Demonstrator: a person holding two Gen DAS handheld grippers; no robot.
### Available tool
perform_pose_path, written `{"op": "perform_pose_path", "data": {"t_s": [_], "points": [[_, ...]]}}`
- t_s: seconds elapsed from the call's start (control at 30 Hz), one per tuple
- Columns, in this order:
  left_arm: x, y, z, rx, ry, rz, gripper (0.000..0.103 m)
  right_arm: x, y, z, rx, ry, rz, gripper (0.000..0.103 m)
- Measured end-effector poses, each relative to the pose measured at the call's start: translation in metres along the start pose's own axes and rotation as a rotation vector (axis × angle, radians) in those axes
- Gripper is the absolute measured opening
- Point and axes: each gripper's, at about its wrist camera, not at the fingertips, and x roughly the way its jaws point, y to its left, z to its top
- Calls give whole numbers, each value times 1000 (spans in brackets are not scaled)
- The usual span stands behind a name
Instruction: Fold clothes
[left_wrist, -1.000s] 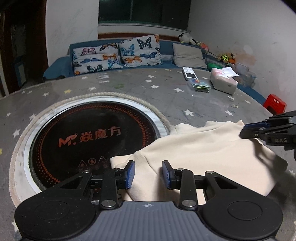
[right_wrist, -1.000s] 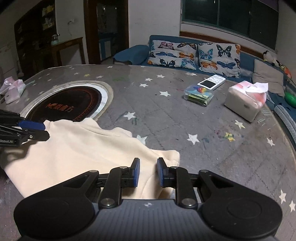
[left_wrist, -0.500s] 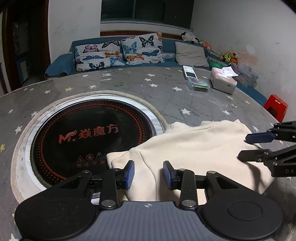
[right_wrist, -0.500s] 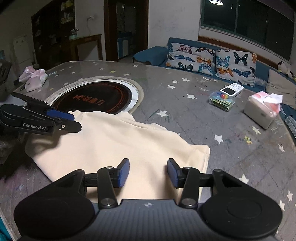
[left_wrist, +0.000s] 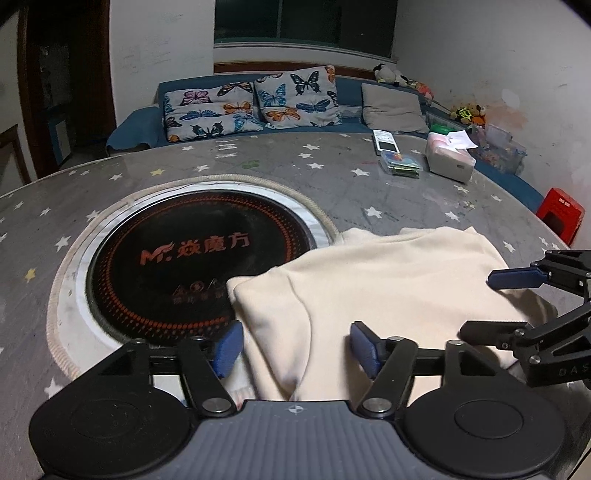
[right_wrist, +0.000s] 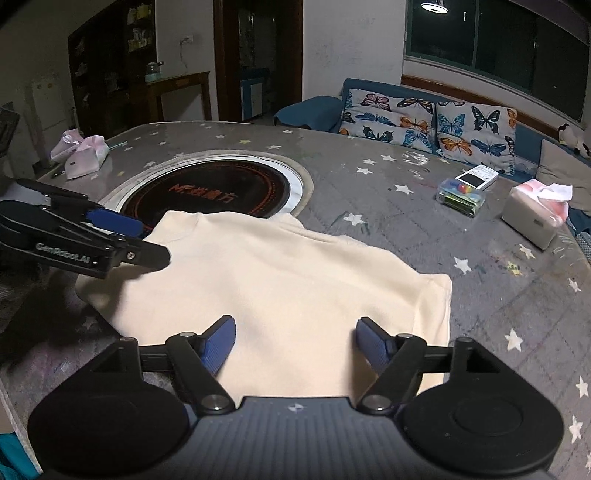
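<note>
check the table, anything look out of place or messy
One thing: the cream garment lies with its far edge over the rim of the round black cooktop set in the table, not fully on the cloth-covered part. Otherwise nothing looks spilled or damaged; the tissue box and small case sit upright.

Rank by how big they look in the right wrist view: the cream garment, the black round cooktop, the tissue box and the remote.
1. Garment, though it lies nearest the camera.
2. Cooktop.
3. Tissue box.
4. Remote.
</note>
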Motion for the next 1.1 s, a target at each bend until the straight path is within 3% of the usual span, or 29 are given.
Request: {"op": "perform_pose_path", "data": {"t_s": [0.13,0.33,0.4,0.57,0.83,1.1], "points": [[-10,2,-8,-18,-10,1,76,-2,3,-2,5,-10,-6,87],[-16,6,-21,-32,-6,21,79,1,4,-10,26,-18,-10,91],[-16,7,-24,-42,-6,22,80,1,3,-12,31,-23,-13,97],[-16,8,-29,-63,-8,35,87,3,4,-16,37,-31,-8,103],[-12,12,-29,-88,4,60,103,6,0,-20,56,-54,7,103],[-7,17,-29,-128,23,48,103,6,1,-27,53,-99,16,103]]}}
